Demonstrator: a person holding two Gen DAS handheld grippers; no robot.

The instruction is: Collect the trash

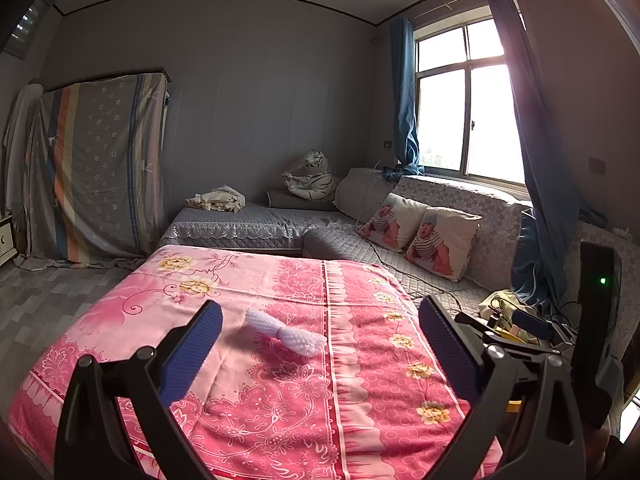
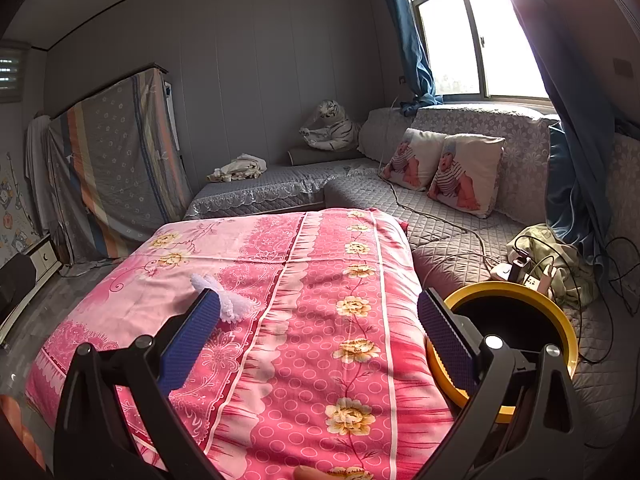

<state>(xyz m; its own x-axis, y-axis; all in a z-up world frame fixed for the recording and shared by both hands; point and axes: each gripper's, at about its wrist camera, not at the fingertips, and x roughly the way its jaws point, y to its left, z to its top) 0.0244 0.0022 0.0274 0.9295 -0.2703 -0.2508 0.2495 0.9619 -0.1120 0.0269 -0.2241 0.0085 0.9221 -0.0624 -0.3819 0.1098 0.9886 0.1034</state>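
Left wrist view: left gripper (image 1: 320, 344) wide open, empty, blue pads splayed to either side of the foam net (image 1: 286, 333), which lies alone on the pink sheet (image 1: 360, 380) near its middle, a little toward the left edge. Net sits between the fingers but ahead of them, no contact; wide spread looks chosen to straddle the soft, crushable mesh before closing. Net twisted at the waist, so a pinch there probably holds best. Right gripper's black body visible at the right edge, off the sheet. Right wrist view: right gripper (image 2: 318, 314) also wide open, nothing held, aimed down the sheet's right half. Net (image 2: 228, 300) shows just past the left pad (image 2: 192, 336), partly hidden by it, well off this gripper's centreline. Yellow-rimmed bin (image 2: 560, 320) beside the sheet's right edge, behind the right finger, mouth up: likely parked there as the drop point, close for a short carry.
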